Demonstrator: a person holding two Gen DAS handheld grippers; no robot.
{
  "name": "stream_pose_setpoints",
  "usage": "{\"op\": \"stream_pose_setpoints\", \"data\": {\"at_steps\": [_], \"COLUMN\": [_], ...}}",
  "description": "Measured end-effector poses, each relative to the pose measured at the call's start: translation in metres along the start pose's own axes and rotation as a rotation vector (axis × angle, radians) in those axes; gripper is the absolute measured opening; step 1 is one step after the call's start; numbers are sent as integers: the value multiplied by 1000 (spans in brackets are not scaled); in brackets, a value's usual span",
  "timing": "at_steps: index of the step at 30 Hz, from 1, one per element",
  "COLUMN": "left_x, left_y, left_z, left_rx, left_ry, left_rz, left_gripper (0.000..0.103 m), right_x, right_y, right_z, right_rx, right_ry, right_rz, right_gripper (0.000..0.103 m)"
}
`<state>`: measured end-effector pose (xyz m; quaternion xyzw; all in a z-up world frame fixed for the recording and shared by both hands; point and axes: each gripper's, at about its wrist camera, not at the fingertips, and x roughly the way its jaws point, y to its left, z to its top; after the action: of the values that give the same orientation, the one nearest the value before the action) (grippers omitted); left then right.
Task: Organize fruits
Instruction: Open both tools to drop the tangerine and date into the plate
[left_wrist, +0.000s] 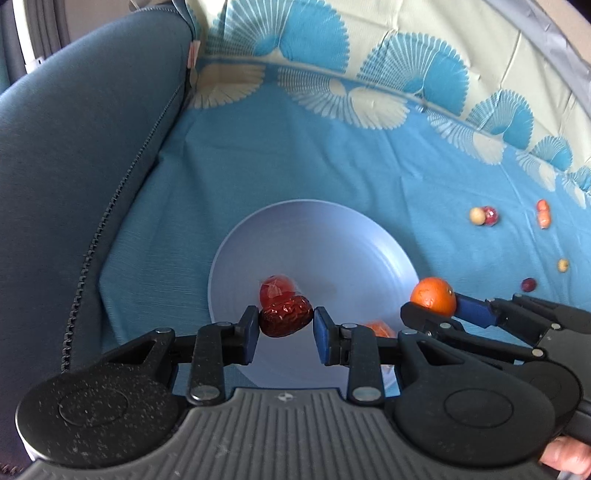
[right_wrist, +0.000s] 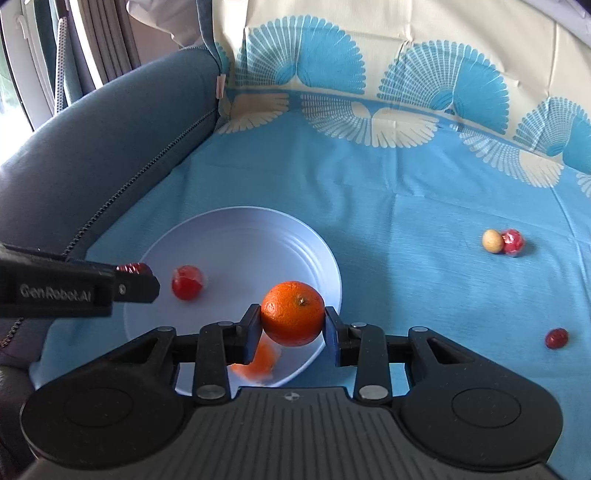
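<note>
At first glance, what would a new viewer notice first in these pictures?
First the bright mandarin clamped in the right gripper above the pale blue plate. Next the dark red date held in the left gripper over the same plate, where a wrapped red fruit already lies.

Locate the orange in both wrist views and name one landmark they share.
Left wrist: the orange sits right of centre, clamped by the right gripper at the plate's right rim.
Right wrist: the orange sits at centre, between that gripper's pads.
Shared landmark: the pale blue plate.
</note>
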<state>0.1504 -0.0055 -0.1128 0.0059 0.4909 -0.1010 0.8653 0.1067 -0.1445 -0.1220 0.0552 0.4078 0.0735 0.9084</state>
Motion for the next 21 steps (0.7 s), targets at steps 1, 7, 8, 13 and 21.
{"op": "stream_pose_setpoints", "data": {"at_steps": [1,7,8,13,21], "left_x": [5,17,15,-13,-78], "left_y": [0,0,1,3,9], "left_z": [0,2,2,1,-41], "left_rx": [3,23,17,17,-2], "left_ry": [8,-6,-19,-90,-40], "left_rz": [4,26,31,22,55], "left_gripper": [35,54,81,103,103], "right_x": [5,27,30,20,-64], "right_y": [0,2,2,-5,5], "right_z": [1,3,3,11,-21], "right_rx": [-2,-26,-32,9,21], "right_ry": [5,26,32,49,86], "right_rz": [1,8,17,47,15], "right_gripper": [37,38,39,83,99]}}
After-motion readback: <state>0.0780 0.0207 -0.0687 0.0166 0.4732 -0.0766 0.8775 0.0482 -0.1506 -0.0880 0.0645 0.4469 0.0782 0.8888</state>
